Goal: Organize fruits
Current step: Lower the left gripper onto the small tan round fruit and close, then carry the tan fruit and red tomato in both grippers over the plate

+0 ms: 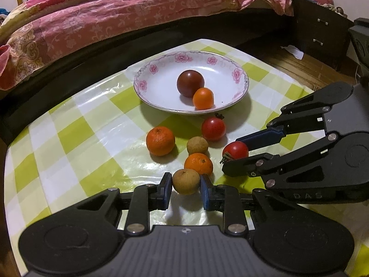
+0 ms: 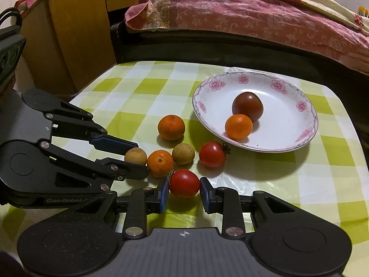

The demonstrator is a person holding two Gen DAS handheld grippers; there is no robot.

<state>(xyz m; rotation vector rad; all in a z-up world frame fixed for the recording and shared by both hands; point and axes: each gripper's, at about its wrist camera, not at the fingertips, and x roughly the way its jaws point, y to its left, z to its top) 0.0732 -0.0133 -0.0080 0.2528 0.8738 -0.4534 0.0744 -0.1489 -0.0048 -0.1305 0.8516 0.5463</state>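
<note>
My left gripper (image 1: pixel 186 184) is shut on a tan longan (image 1: pixel 185 181) that rests on the checked tablecloth. That same gripper (image 2: pixel 136 159) and longan (image 2: pixel 135 156) show at the left of the right wrist view. My right gripper (image 2: pixel 184 188) is shut on a red tomato (image 2: pixel 184 186), seen from the side in the left wrist view as gripper (image 1: pixel 233 155) and tomato (image 1: pixel 235 150). A white flowered plate (image 1: pixel 159 85) (image 2: pixel 297 136) holds a dark red tomato (image 1: pixel 190 83) and a small orange (image 1: pixel 203 98).
Loose on the green-and-white cloth (image 1: pixel 92 143) lie two oranges (image 1: pixel 160 140) (image 1: pixel 198 163), a second longan (image 1: pixel 197 145) and another tomato (image 1: pixel 213 128). A bed with a pink quilt (image 1: pixel 103 23) runs behind the table. A wooden cabinet (image 2: pixel 69 41) stands far left.
</note>
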